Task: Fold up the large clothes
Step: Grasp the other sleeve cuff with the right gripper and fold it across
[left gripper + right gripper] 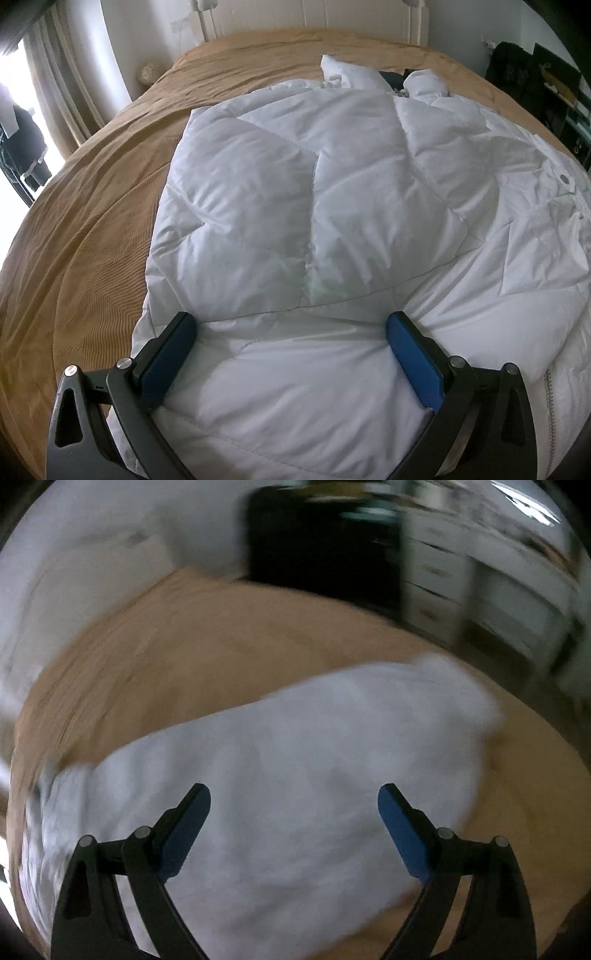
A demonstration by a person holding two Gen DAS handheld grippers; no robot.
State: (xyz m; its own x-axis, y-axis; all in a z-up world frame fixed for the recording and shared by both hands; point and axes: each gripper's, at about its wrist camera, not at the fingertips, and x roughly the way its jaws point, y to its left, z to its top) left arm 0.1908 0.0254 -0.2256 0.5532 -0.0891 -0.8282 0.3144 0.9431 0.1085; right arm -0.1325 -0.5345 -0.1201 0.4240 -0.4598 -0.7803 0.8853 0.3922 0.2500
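Observation:
A white quilted puffer jacket (332,192) lies spread on a tan corduroy bedspread (85,236). Its zipper (550,417) runs along the lower right, a snap button (564,180) shows at the right, and the hood or collar is bunched at the far end. My left gripper (291,328) is open, its blue pads resting down on the jacket's near part, with padded fabric bulging between them. The right wrist view is motion-blurred: my right gripper (293,801) is open above a white part of the jacket (314,746), holding nothing.
A white headboard (314,18) and wall stand at the far end of the bed. Curtains and a bright window (37,99) are at the left. Dark items (543,85) sit beyond the bed's right side. A white drawer unit (461,572) and a dark shape (321,539) lie beyond the bed.

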